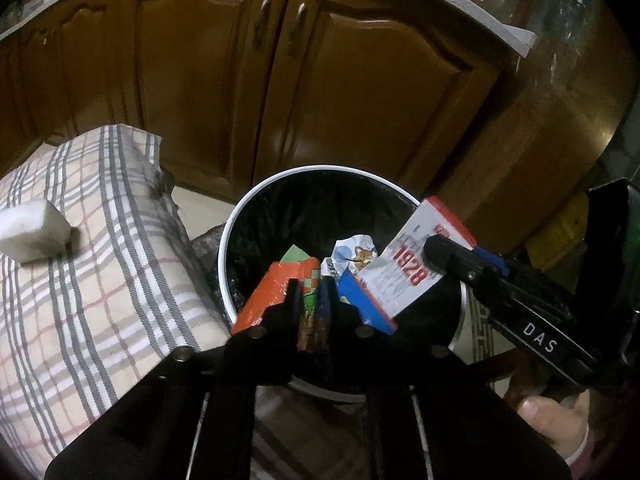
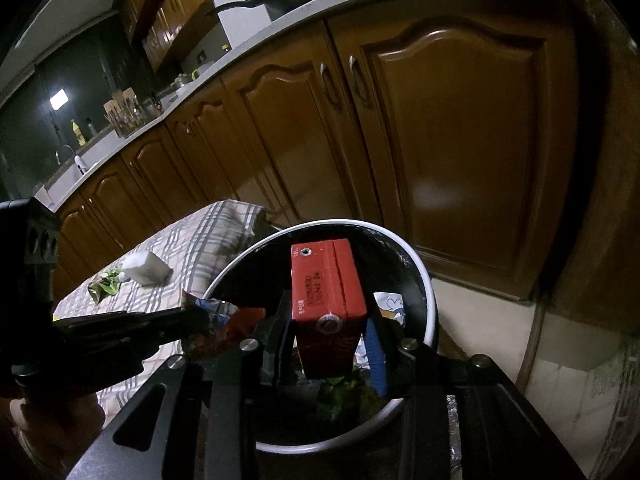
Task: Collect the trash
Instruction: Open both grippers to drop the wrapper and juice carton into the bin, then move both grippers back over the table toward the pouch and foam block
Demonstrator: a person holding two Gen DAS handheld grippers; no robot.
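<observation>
A round bin (image 1: pixel 222 248) (image 2: pixel 430 292) with a white rim and a black liner stands on the floor below both grippers. Crumpled wrappers, one with a cartoon print (image 1: pixel 356 254), lie inside it. My left gripper (image 1: pixel 311 285) (image 2: pixel 200 315) hangs over the bin's near left side, its jaws close together on an orange and green snack wrapper (image 1: pixel 276 292) (image 2: pixel 224 320). My right gripper (image 2: pixel 329 309) (image 1: pixel 434 249) is over the bin too, shut on a red and white carton (image 2: pixel 326 280) (image 1: pixel 404 276) marked 1928, which is tilted above the opening.
A table with a plaid cloth (image 1: pixel 100 260) (image 2: pixel 192 240) stands left of the bin. It carries a white block (image 1: pixel 32 232) (image 2: pixel 146 266) and some green scraps (image 2: pixel 106 286). Brown cupboard doors (image 1: pixel 360 92) close the far side, and a hand (image 1: pixel 556 420) holds the right tool.
</observation>
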